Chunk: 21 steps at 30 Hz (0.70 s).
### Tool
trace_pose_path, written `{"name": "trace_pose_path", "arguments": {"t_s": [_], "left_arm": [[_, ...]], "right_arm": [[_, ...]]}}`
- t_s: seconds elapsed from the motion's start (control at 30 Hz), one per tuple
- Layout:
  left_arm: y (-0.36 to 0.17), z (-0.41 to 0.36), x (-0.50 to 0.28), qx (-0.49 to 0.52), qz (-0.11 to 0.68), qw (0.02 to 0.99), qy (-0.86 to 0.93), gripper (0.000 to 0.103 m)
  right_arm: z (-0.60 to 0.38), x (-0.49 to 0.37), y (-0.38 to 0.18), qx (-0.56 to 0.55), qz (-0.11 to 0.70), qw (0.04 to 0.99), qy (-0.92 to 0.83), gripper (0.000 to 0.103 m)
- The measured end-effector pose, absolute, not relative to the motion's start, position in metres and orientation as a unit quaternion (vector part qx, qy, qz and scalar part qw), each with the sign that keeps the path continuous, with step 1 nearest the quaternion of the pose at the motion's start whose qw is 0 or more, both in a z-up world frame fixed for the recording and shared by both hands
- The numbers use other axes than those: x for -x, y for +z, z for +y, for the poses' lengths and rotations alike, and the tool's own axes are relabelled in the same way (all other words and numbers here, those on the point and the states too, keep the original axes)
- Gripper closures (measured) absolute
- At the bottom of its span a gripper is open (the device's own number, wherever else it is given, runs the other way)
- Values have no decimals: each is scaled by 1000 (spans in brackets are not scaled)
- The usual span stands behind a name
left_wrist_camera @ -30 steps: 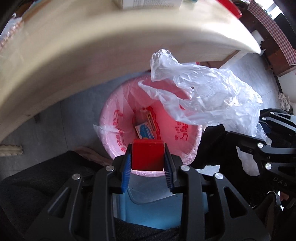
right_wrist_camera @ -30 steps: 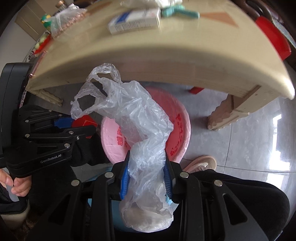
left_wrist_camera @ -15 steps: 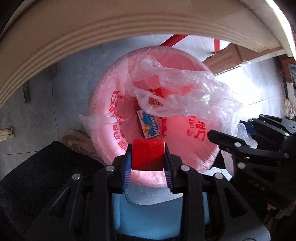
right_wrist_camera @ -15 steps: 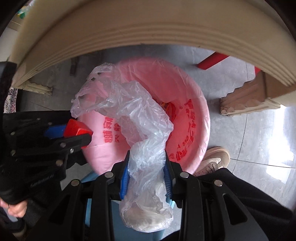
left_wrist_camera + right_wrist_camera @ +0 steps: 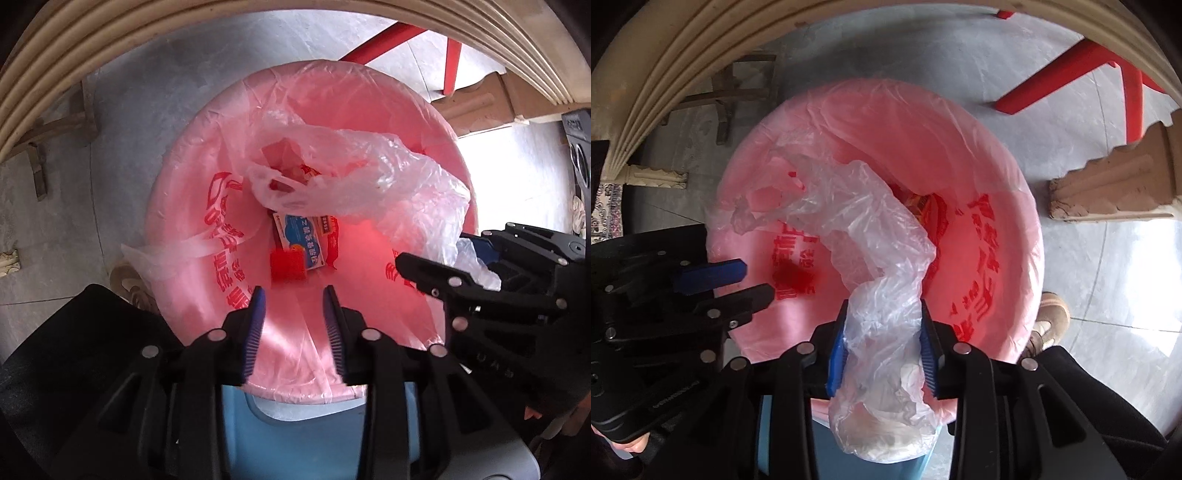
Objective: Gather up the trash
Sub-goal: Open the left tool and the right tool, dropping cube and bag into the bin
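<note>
Both grippers have dropped from beside the table edge to just above the bin (image 5: 177, 206), whose pink liner now fills each view, and the red block (image 5: 289, 265) that sat clamped in the left gripper (image 5: 293, 325) a second ago is now blurred in mid-fall inside the liner, clear of the pads. Left jaws are opening with nothing between them. Right gripper (image 5: 882, 343) hangs over the near rim, its jaws also opening, yet the clear plastic bag (image 5: 864, 229) is between the pads and looks lightly pinched, one end draped across the liner, the crumpled other end bunched below the fingers. Further down lie a small printed box (image 5: 303, 240) and some red wrappers. By the look of it, the block's disposal is done; the bag has reached the bin but is not released, so letting it drop is what remains.
</note>
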<state>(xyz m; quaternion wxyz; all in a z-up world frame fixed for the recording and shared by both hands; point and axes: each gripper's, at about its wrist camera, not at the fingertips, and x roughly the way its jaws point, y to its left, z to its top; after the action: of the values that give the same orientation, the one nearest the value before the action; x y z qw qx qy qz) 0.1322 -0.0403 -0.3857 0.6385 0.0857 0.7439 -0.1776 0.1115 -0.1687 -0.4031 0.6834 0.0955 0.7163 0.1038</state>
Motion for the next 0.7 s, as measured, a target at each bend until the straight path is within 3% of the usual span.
{"name": "trace_pose_path", "arguments": {"t_s": [0.1,0.27,0.7], "left_arm": [[-385,-37,-135,-88,748,637,-168,48],[-375,-30,-138,-77,741,647,-162,40],[-365,-29,-132,-81,731,658,-162,39]], "right_arm": [[-169,-114,-401,-76,712,693,90,57],[-178,-117,-401,-100,706,696,83,37],[-180,-117,-395,-101,701,701,77,35]]}}
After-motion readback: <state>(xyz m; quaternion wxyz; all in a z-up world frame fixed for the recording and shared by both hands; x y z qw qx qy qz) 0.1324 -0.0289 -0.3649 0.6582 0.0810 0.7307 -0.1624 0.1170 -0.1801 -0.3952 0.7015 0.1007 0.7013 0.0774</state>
